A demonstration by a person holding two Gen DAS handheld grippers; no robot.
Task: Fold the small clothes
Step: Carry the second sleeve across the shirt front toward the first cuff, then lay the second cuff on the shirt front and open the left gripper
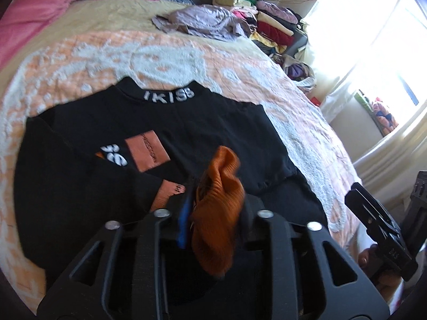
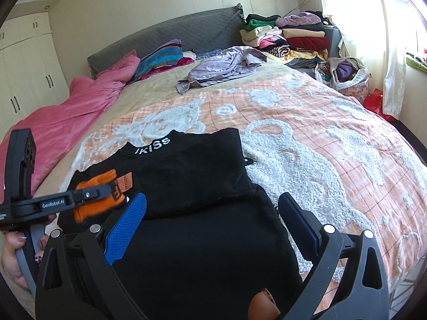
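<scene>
A black sweater [image 1: 213, 122] [image 2: 192, 170] with white collar lettering lies flat on the orange and white bedspread [image 2: 320, 138], one sleeve folded across its chest. The sleeve's orange cuff [image 1: 221, 176] [image 2: 90, 210] stands bunched between the fingers of my left gripper [image 1: 217, 204] [image 2: 90, 193]. The jaws stand a little apart, and the cuff bulges loosely rather than being pinched. My right gripper [image 2: 213, 200] [image 1: 379, 229] hovers wide open over the sweater's lower right part, with only flat black cloth beneath it.
A crumpled lilac garment [image 2: 226, 66] lies farther up the bed. Stacks of folded clothes [image 2: 293, 37] sit at the far right corner by a full bag [image 2: 344, 74]. A pink duvet [image 2: 66, 112] runs along the left side. A hand [image 2: 13, 253] holds the left gripper's handle.
</scene>
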